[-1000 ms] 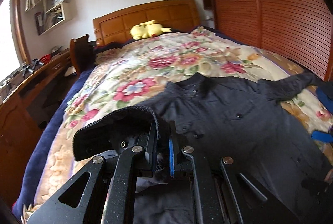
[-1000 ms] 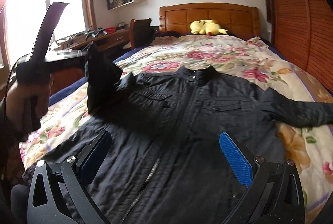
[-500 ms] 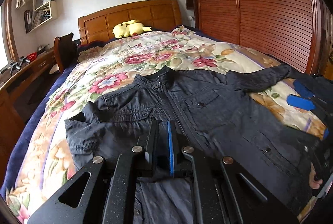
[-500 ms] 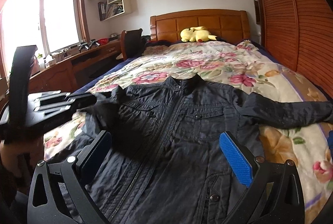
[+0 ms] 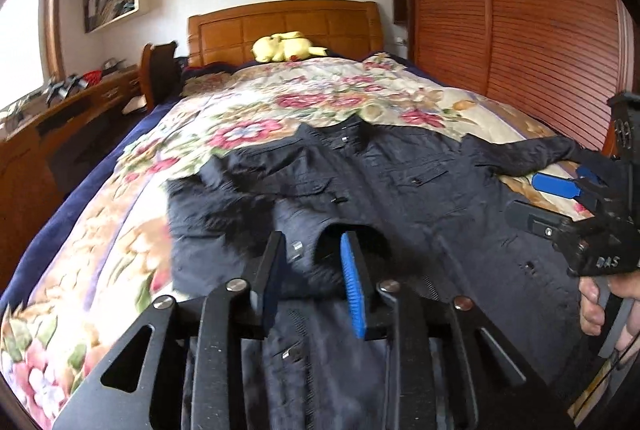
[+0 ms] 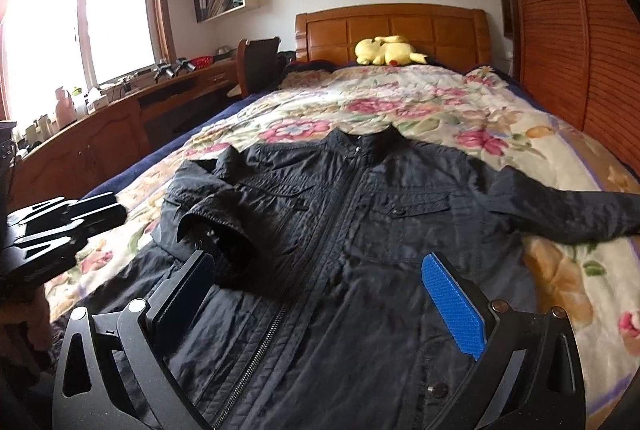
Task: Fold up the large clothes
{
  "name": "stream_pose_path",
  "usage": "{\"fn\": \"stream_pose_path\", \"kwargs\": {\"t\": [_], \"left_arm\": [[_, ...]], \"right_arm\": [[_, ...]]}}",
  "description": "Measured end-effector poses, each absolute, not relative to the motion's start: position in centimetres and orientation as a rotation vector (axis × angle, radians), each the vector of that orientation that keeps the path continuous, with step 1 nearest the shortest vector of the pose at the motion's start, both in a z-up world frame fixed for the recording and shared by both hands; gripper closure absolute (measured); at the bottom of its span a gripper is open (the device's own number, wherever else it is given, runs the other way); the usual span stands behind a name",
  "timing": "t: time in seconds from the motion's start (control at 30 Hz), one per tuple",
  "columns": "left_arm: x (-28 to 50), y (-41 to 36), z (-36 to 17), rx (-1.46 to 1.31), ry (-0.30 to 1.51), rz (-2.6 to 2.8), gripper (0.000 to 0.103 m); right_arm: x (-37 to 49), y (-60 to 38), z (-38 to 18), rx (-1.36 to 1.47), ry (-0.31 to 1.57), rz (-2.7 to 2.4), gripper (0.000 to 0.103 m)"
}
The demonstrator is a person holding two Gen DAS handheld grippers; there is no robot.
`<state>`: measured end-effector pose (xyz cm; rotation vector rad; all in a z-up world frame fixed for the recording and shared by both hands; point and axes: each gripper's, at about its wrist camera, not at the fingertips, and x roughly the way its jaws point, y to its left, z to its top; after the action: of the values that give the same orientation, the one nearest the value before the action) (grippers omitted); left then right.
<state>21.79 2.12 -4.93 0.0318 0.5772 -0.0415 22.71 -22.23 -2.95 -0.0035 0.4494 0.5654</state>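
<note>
A black zip jacket (image 6: 360, 230) lies front-up on the flowered bedspread (image 6: 420, 102), collar toward the headboard. Its left sleeve (image 6: 212, 206) is folded in over the chest, cuff lying on the front. Its right sleeve (image 6: 560, 206) stretches out to the right. It also shows in the left wrist view (image 5: 380, 190). My left gripper (image 5: 312, 270) is open a little and empty, just above the folded cuff. My right gripper (image 6: 320, 294) is wide open and empty above the jacket's lower front; it shows at the right edge of the left wrist view (image 5: 576, 190).
A yellow plush toy (image 6: 386, 51) lies by the wooden headboard (image 6: 392, 26). A slatted wooden wardrobe (image 6: 580, 30) runs along the right. A desk (image 6: 100, 126) with small items and a chair (image 6: 256, 66) stand at the left under the window.
My left gripper carried the left sleeve over the jacket's chest, opened and let it go. The right gripper stayed open and drew back a little.
</note>
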Motion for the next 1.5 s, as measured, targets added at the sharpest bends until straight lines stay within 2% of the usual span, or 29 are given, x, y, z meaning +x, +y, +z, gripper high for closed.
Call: {"fn": "stream_pose_path", "kwargs": {"t": [0.13,0.2,0.23,0.27,0.37,0.67,0.83,0.9,1.0,1.03,1.07,1.1,1.13,1.5], "left_arm": [[20.5,5.3,-5.4,-0.028,0.578,-0.006,0.063],[20.1,6.6,-5.5,-0.032,0.578,0.007,0.053],[19.9,7.1,-5.4,-0.032,0.574,0.012,0.042],[19.7,7.6,-5.3,-0.032,0.569,0.015,0.036],[19.2,8.9,-5.0,-0.04,0.553,0.027,0.026],[18.4,12.5,-4.8,-0.067,0.545,0.079,0.023],[18.2,13.5,-4.9,-0.084,0.542,0.089,0.023],[18.0,13.8,-4.9,-0.089,0.541,0.09,0.023],[17.8,14.0,-5.0,-0.1,0.543,0.084,0.023],[17.8,14.0,-5.0,-0.101,0.543,0.081,0.023],[17.8,14.0,-5.0,-0.1,0.542,0.08,0.023],[17.8,13.9,-5.0,-0.098,0.541,0.078,0.023],[17.8,13.9,-4.9,-0.097,0.541,0.076,0.023],[18.0,13.1,-5.1,-0.094,0.545,0.054,0.023]], "right_arm": [[23.3,-20.5,-3.1,-0.035,0.456,0.6,0.0],[23.4,-20.0,-3.1,-0.053,0.45,0.609,0.0],[23.4,-19.6,-3.0,-0.067,0.45,0.613,0.0],[23.4,-19.2,-3.1,-0.078,0.449,0.616,0.0],[23.7,-18.1,-2.8,-0.104,0.454,0.624,0.0],[26.8,-11.0,-1.4,-0.228,0.482,0.694,0.002],[29.4,-7.1,-2.4,-0.28,0.549,0.733,0.006],[30.8,-6.1,-3.4,-0.304,0.595,0.735,0.012],[32.6,-5.3,-5.5,-0.334,0.68,0.742,0.035],[33.0,-5.4,-6.2,-0.333,0.711,0.755,0.052],[33.4,-5.3,-6.3,-0.332,0.727,0.759,0.063],[33.5,-5.6,-6.4,-0.333,0.73,0.758,0.086],[33.4,-6.0,-6.2,-0.333,0.72,0.762,0.092],[28.5,-13.2,1.4,-0.236,0.482,0.77,0.094]]}}
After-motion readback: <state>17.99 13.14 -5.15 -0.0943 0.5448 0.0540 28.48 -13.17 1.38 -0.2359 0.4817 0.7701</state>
